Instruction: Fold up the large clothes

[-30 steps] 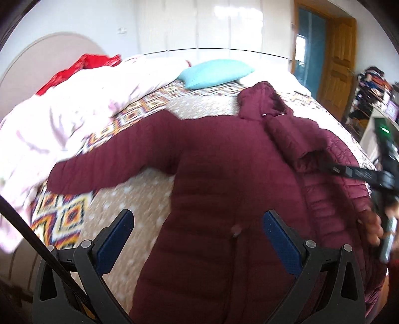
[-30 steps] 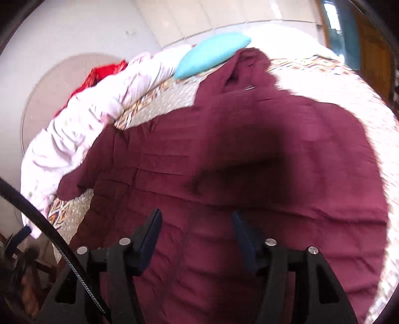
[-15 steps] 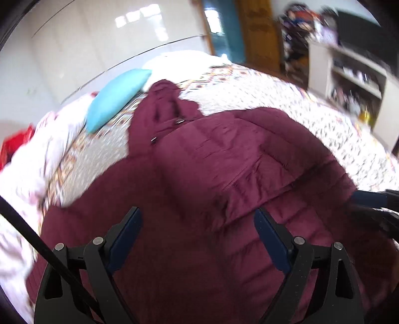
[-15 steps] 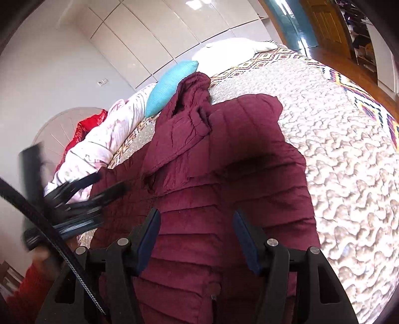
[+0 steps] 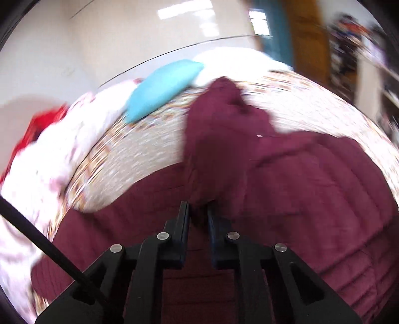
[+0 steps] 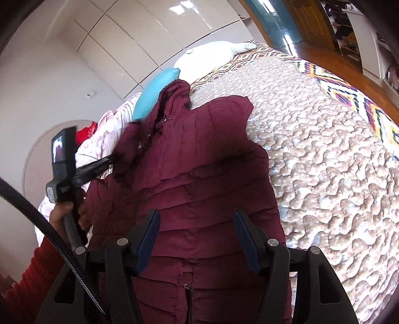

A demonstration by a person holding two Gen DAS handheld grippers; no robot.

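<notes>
A maroon quilted hooded jacket (image 6: pixel 214 174) lies on the bed, front up, its zipper pull (image 6: pixel 185 281) toward me and one side folded over the body. My left gripper (image 5: pixel 198 206) is shut on a raised fold of the jacket (image 5: pixel 286 199) below the hood. From the right wrist, that left gripper (image 6: pixel 113 158) bites the folded edge at the jacket's left side, held by a hand (image 6: pixel 59 214) in a red sleeve. My right gripper (image 6: pixel 198 234) hangs open over the lower front, nothing between its fingers.
The patterned quilted bedspread (image 6: pixel 324 162) has bare room right of the jacket. A turquoise pillow (image 5: pixel 162 92), a white pillow (image 6: pixel 207 53), a pink-white duvet (image 5: pixel 49 154) and a red cloth (image 5: pixel 40 124) lie toward the headboard. A wooden door (image 6: pixel 309 17) and shelves (image 6: pixel 349 32) stand beyond.
My left gripper swept across the jacket toward its hood side and went from wide open to shut on the fabric. The right gripper shifted and rolled, staying open over the jacket's lower front.
</notes>
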